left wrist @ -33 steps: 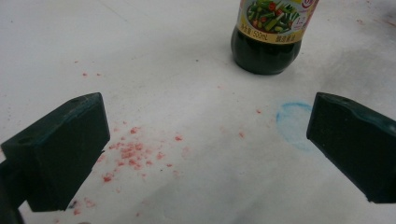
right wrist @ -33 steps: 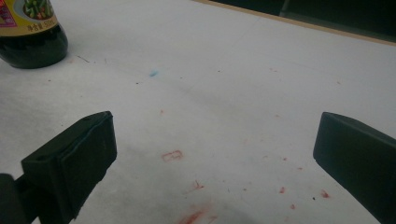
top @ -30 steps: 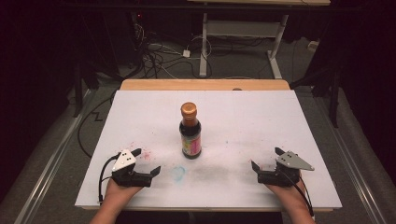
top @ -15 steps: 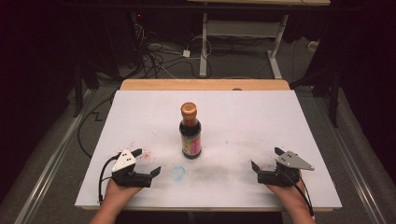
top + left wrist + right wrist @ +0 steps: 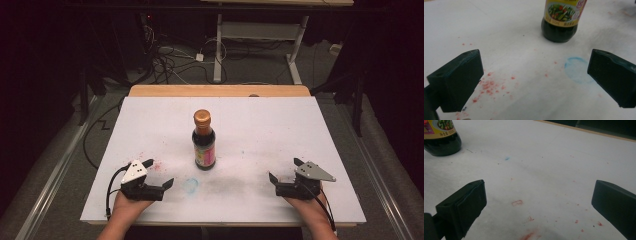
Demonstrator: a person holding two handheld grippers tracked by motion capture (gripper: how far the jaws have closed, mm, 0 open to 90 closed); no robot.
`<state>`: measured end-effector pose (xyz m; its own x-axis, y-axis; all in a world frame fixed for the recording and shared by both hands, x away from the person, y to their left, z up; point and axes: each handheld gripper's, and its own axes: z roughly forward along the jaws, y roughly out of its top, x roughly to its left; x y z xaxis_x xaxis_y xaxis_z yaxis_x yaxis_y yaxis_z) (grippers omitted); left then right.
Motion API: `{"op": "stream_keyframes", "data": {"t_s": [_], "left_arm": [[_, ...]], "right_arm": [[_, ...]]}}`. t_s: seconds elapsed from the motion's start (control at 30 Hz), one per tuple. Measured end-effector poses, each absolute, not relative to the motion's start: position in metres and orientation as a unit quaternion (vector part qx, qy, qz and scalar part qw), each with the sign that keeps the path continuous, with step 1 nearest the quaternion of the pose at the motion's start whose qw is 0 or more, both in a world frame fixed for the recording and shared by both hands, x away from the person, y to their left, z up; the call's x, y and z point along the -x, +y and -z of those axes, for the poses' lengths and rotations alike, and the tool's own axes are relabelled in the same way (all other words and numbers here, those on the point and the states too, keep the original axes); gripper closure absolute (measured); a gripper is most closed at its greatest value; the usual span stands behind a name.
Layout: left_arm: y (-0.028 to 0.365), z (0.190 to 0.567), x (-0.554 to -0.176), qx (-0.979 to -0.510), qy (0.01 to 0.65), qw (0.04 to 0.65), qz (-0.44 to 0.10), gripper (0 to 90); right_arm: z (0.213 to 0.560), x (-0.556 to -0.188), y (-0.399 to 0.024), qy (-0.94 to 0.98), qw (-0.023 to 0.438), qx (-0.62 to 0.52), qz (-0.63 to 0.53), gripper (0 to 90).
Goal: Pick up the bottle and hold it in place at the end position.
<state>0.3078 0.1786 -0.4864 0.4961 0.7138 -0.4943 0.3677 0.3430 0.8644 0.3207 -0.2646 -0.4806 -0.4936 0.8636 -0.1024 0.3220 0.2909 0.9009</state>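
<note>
A dark sauce bottle (image 5: 204, 145) with an orange-brown cap and a colourful label stands upright in the middle of the white table top (image 5: 280, 125). My left gripper (image 5: 159, 173) rests near the front left edge, open and holding nothing, a short way to the left of the bottle and nearer than it. In the left gripper view the bottle (image 5: 561, 23) stands ahead of the spread jaws of the left gripper (image 5: 535, 75). My right gripper (image 5: 285, 170) lies at the front right, open and holding nothing. In the right gripper view the bottle (image 5: 441, 138) sits far left of the right gripper (image 5: 539, 205).
A faint blue ring (image 5: 190, 185) and red specks (image 5: 489, 86) mark the board in front of the bottle. A wooden strip (image 5: 220, 90) borders the far edge. Beyond it are cables (image 5: 170, 55) and desk legs (image 5: 218, 50) on the floor.
</note>
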Motion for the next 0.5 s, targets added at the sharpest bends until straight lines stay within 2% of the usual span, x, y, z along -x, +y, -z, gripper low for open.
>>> {"op": "stream_keyframes", "data": {"t_s": [0.5], "left_arm": [[0.155,0.477,-0.305,-0.567,0.464,0.672,-0.106,0.0]], "right_arm": [[0.481,-0.321,-0.264,0.745,0.303,-0.398,-0.442,0.9]]}}
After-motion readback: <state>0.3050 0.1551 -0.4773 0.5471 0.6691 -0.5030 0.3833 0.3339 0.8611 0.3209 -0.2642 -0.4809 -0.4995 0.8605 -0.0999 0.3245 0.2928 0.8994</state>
